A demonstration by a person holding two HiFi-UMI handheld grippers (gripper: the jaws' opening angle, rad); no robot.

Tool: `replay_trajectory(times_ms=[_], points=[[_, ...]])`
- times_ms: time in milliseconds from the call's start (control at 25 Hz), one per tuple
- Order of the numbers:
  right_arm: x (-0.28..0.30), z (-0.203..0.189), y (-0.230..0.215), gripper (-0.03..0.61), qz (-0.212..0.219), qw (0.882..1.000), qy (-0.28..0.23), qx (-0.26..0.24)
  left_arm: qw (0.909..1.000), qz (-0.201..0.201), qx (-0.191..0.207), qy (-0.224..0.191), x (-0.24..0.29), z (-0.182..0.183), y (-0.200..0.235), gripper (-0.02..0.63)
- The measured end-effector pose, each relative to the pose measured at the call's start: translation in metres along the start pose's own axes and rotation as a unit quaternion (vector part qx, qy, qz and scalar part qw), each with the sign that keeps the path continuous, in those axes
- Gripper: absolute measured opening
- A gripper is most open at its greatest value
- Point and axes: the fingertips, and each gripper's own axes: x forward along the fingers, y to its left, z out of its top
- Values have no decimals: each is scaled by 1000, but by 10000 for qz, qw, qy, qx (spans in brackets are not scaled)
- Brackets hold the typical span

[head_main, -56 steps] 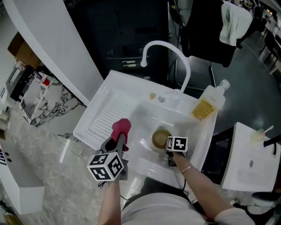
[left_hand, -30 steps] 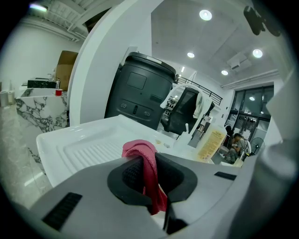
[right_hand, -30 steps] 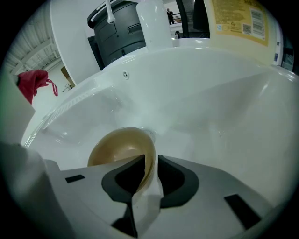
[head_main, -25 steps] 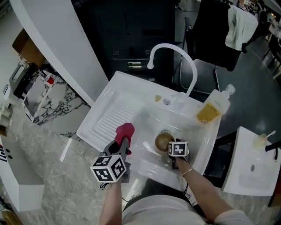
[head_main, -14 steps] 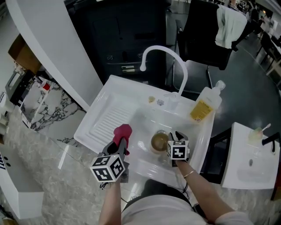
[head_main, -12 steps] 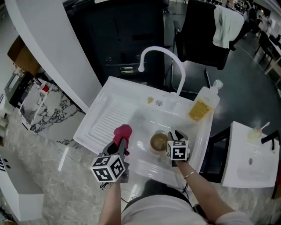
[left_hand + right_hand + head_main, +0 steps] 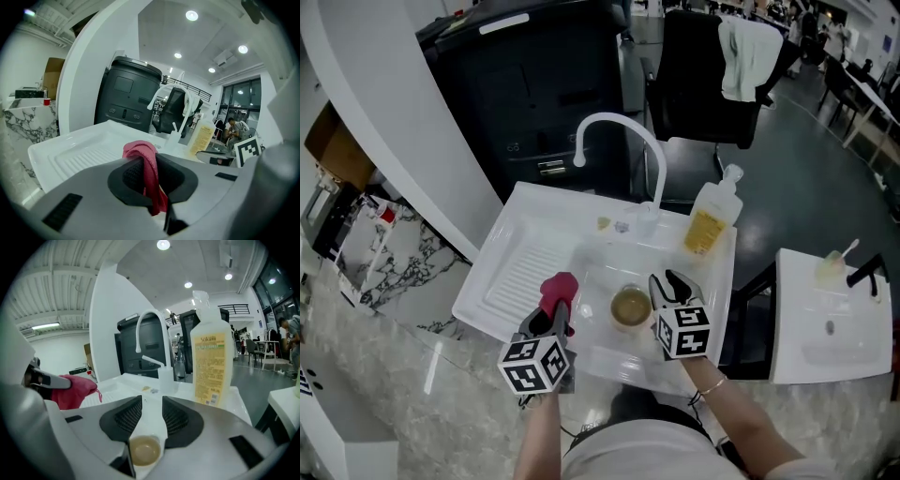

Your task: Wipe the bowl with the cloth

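— where's the wipe at?

— not started, by my reading. my left gripper (image 7: 556, 312) has its jaws clenched on the crumpled pink-red cloth (image 7: 560, 288). in the left gripper view the cloth is pinched between the pads and folds over their tips. it's held above the ribbed drainboard of the white moulded sink (image 7: 512, 208), apart from the bowl.

— and the bowl itself?

— the small round tan bowl (image 7: 630, 306) sits upright on the basin floor, between my two grippers in the head view. the inside looks brownish, but i can't tell whether that's residue or its own colour.

— is the right one holding it?

— no. my right gripper (image 7: 671, 282) is released: its jaws have just been opening and stand wide, with nothing between the pads. in the right gripper view i only see the bowl down through the gap, lying in the basin below. the clear plastic soap bottle with yellow liquid (image 7: 707, 221) and the curved white tap (image 7: 614, 127) stand beyond.

— so what's left?

— all of it, i'd say: steady or lift the bowl with the right, bring the cloth over with the left, rub the inside and rim. an empty bowl on wet-looking plastic could slide if i press before it's braced.
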Motion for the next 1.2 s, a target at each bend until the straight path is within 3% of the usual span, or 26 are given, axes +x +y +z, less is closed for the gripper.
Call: replay_trajectory(times_ms=[280, 520, 800, 1040, 1200], points=[[-47, 38, 21, 137, 277, 9982, -529, 34, 9997, 11, 79, -235, -10, 8, -4, 43], [-81, 57, 37, 97, 392, 9955, -864, -16, 9991, -33, 263, -344, -20, 14, -9, 43], [-109, 62, 56, 75, 517, 9932, -1047, 9, 9981, -78, 431, -432, -33, 17, -12, 43], [-124, 58, 62, 6, 489, 9920, -1165, -42, 9972, -69, 518, -529, -43, 17, -10, 43], [-130, 59, 65, 6, 580, 9909, -1213, 9, 9967, -58, 570, -567, -49, 18, -10, 43]])
